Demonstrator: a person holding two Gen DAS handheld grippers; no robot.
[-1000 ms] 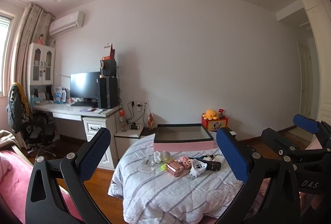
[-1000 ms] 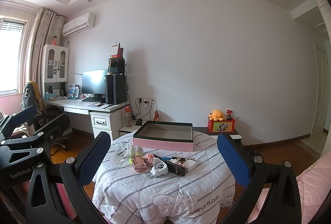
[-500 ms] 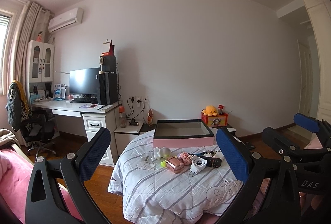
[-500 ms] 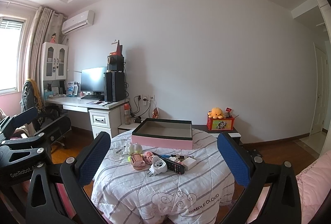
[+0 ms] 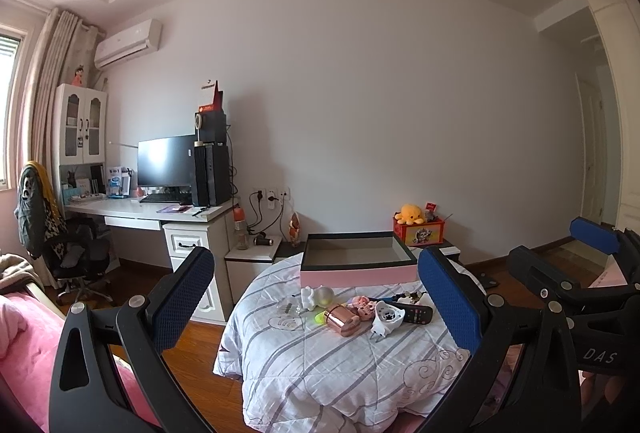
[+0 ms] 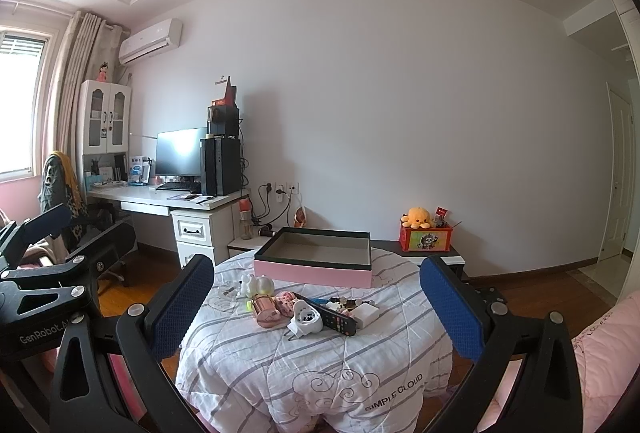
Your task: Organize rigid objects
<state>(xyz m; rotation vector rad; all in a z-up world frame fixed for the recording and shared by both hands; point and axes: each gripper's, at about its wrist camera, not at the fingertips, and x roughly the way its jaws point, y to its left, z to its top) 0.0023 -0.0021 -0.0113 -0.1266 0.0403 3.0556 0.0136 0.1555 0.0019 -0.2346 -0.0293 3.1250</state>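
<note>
Both the left gripper and right gripper hang spread wide and empty, well short of the striped-quilt-covered round counter — small rigid items, including a black remote, lie clustered before the empty pink-sided black-rimmed box, likely their destination.

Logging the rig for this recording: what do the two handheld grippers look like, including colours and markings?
Both the left gripper and the right gripper have black frames with triangular cutouts, silver bolts and blue textured pads. White lettering reads "GenRobot.A…" on the left one and "DAS" on the right. No cables or sleeves show.
</note>
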